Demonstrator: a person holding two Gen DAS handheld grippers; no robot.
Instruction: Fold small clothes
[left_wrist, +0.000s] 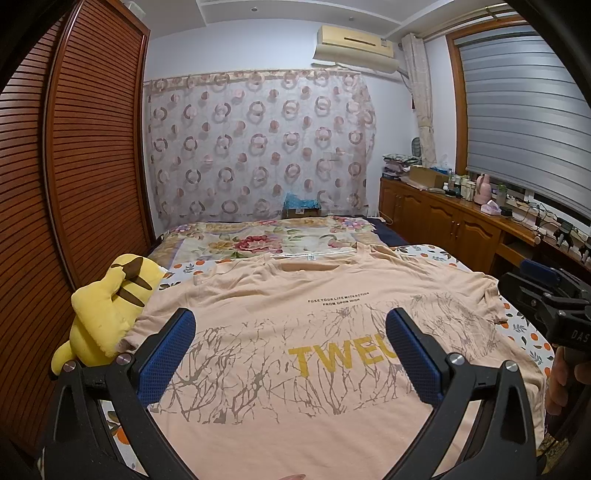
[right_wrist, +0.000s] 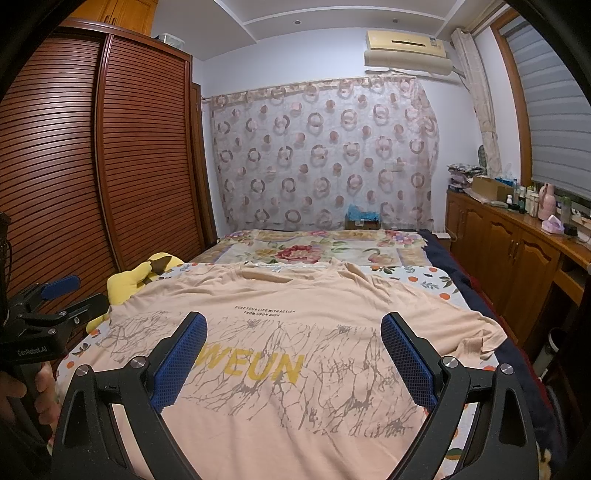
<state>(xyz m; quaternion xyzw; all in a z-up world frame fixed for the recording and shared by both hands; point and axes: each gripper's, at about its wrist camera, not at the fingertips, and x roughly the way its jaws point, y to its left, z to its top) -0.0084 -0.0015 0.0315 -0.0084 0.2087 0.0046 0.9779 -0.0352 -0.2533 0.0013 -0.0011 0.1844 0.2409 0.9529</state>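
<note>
Two grippers, left gripper (left_wrist: 291, 343) and right gripper (right_wrist: 293, 347), we hold wide open and empty above one peach T-shirt (left_wrist: 295, 306) spread flat, print up, on the bed (left_wrist: 436, 254); folding unstarted, next we judge: grasp both sleeves.

A slatted wooden wardrobe (right_wrist: 110, 147) lines the left wall; a circle-patterned curtain (right_wrist: 321, 151) hangs ahead under an air conditioner (right_wrist: 406, 51); wooden cabinets (right_wrist: 498, 240) sit below the blinds (left_wrist: 524, 110).

The T-shirt (left_wrist: 280, 306) hem is cut off by the bottom edge.
</note>
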